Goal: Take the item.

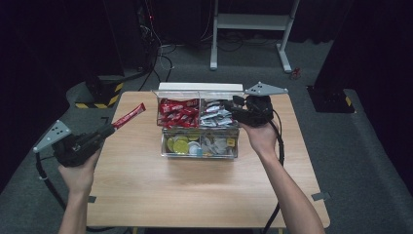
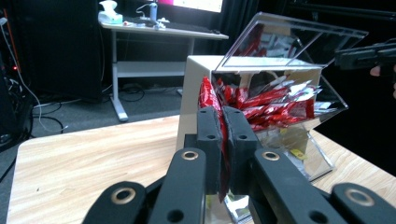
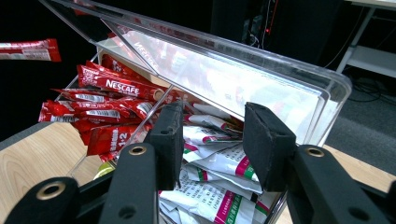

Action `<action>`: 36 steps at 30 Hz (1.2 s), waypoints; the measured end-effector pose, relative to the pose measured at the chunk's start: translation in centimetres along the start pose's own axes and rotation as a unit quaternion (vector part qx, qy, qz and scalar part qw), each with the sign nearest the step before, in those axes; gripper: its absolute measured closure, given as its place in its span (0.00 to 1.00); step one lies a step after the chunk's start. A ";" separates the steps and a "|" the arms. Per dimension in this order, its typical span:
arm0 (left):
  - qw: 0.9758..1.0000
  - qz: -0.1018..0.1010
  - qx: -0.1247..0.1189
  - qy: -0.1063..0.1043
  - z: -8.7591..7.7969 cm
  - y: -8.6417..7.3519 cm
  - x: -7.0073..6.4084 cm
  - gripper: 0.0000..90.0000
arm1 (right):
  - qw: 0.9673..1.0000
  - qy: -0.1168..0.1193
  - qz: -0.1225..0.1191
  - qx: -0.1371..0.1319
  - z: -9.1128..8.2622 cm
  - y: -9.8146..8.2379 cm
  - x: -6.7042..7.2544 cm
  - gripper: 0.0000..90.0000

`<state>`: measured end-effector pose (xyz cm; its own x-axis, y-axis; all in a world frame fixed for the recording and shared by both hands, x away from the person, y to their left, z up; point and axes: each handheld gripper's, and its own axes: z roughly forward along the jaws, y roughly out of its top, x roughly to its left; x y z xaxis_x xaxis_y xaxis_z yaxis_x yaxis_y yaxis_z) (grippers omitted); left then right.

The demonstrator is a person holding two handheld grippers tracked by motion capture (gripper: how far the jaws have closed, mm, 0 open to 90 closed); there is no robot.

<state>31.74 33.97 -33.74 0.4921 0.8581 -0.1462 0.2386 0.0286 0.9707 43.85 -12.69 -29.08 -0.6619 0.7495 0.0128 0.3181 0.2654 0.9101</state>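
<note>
The left gripper (image 1: 109, 128) pinches a red sachet (image 1: 129, 115) over the table (image 1: 195, 190); the right gripper (image 1: 234, 108) reaches into the box (image 1: 199, 148).

A compartment box (image 1: 199, 146) stands at the table's (image 1: 195, 195) far-edge middle. Stick sachets (image 1: 178, 113) fill its back left compartment, flat sachets (image 1: 216, 114) its back right, with round capsules (image 1: 181, 145) in front. One stick sachet (image 1: 129, 115) hangs over the far left corner.
</note>
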 end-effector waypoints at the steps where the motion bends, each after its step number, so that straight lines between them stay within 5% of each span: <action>1: 1.000 -0.001 0.000 0.002 0.0 -0.2 0.1 0.96 | 1.000 -0.001 -0.001 -0.001 0.0 0.0 0.0 0.65; 15: 1.000 -0.017 0.008 0.013 1.0 -2.3 0.3 0.96 | 1.000 -0.002 -0.002 0.003 0.0 0.1 0.1 0.64; 20: 0.999 -0.001 0.021 0.026 1.6 -2.8 0.0 0.96 | 1.000 -0.002 -0.001 0.003 -0.1 0.0 0.0 0.64; 36: 0.999 -0.002 0.039 0.029 3.4 -4.4 -0.5 0.96 | 1.000 -0.001 0.001 0.001 -0.1 0.0 0.0 0.64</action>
<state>33.28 31.64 -38.63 0.4425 0.8865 -0.1357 0.3054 -0.0067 0.9522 43.84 -12.76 -29.06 -0.6598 0.7513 0.0141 0.3215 0.2652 0.9090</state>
